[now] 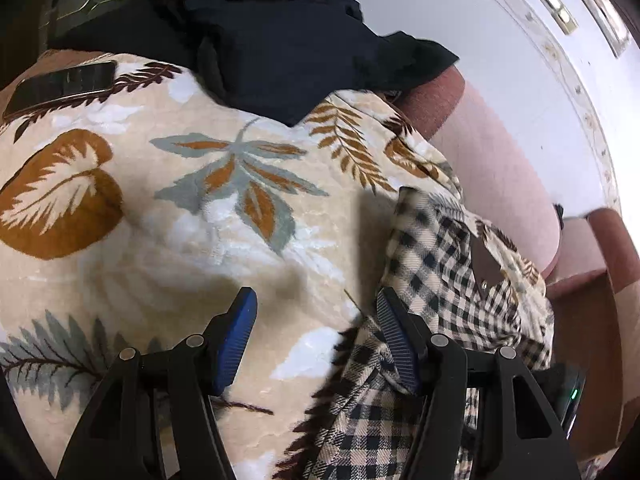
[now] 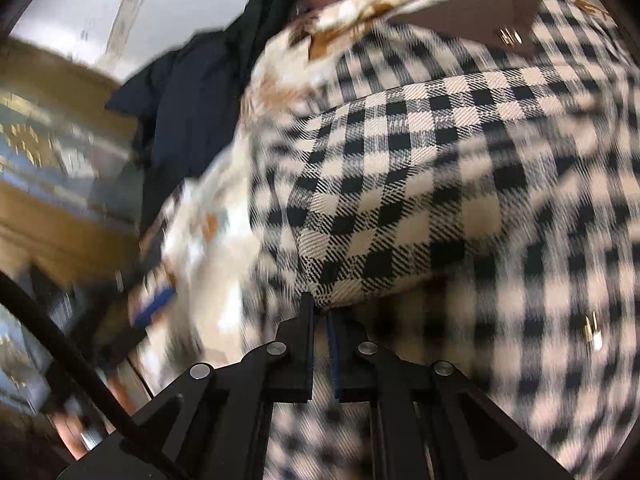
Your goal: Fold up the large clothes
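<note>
The checked garment is woven in black and cream squares. It lies rumpled on the leaf-patterned blanket, along that blanket's right-hand edge in the left wrist view, with a dark brown patch bearing a metal stud near its far end. In the right wrist view a fold of it bulges up, sharp against blurred cloth around.

The checked garment lies on the blanket's right side, dark clothing behind.
</note>
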